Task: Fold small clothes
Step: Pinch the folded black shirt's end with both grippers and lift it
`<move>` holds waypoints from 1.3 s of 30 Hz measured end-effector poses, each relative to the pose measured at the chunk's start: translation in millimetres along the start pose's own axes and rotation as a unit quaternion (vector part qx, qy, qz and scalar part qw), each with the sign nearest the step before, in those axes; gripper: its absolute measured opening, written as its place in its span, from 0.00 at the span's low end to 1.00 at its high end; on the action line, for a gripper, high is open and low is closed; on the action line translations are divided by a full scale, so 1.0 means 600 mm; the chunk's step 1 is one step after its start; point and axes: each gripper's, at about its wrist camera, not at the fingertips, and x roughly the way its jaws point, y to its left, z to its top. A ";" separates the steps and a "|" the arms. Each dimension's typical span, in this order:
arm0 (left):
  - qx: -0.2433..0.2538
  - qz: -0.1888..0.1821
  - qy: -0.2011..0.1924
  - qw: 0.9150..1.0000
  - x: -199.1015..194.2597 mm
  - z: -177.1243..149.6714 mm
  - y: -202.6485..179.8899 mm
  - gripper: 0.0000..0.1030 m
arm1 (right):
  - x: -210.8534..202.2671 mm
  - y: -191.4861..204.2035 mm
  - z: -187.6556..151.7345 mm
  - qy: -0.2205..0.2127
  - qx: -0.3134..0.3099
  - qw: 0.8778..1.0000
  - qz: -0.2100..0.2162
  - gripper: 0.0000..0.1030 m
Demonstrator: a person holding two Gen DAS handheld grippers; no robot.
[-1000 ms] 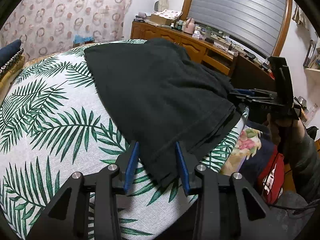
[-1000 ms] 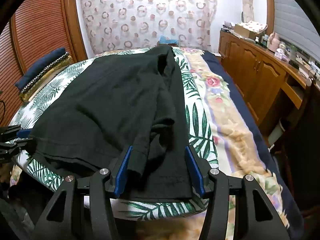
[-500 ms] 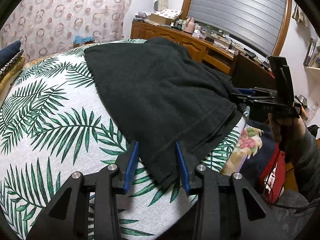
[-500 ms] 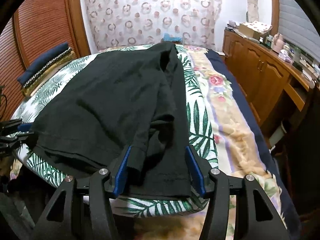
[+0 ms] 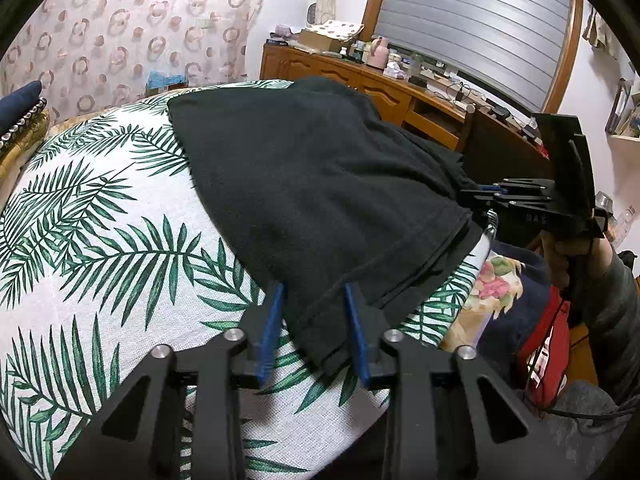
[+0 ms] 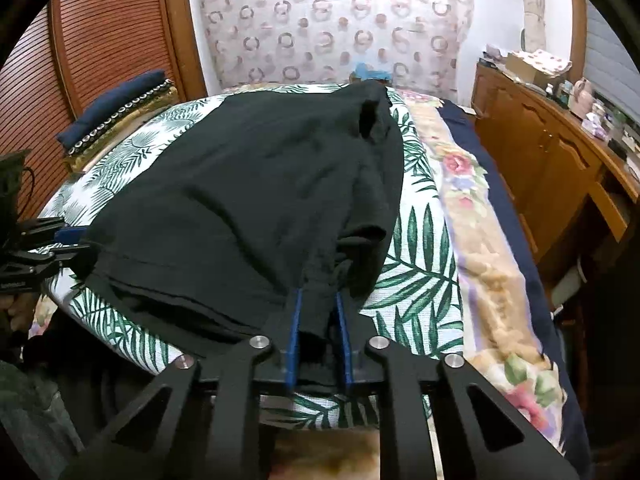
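Fingers pinch garment hem | long axis runs away from camera

The garment is plain black; the cover beneath it is white with a green palm-leaf print. At the right, the blanket is cream with pink flowers and a navy border, and the far curtain is pale with a pink ring pattern. Both grippers, left gripper and right gripper, are black with blue pads
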 end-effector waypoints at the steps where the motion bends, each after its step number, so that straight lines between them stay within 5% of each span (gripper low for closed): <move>1: 0.003 0.004 0.002 1.000 0.000 0.000 -0.001 0.24 | -0.001 -0.003 0.000 -0.003 0.004 1.000 0.002 0.12; 6: 0.010 0.006 0.000 1.000 -0.007 0.006 -0.007 0.09 | -0.023 -0.015 -0.002 -0.036 0.026 0.999 0.022 0.10; 17: 0.009 -0.013 -0.051 0.999 -0.066 0.067 -0.004 0.06 | -0.061 -0.018 0.009 -0.103 0.037 0.993 0.042 0.08; 24: 0.006 -0.002 -0.070 0.998 -0.058 0.142 0.038 0.05 | -0.052 -0.026 0.076 -0.131 0.020 0.990 0.048 0.08; 39: -0.024 0.039 -0.058 0.997 0.055 0.298 0.182 0.05 | 0.124 -0.047 0.256 -0.107 -0.021 0.994 0.023 0.07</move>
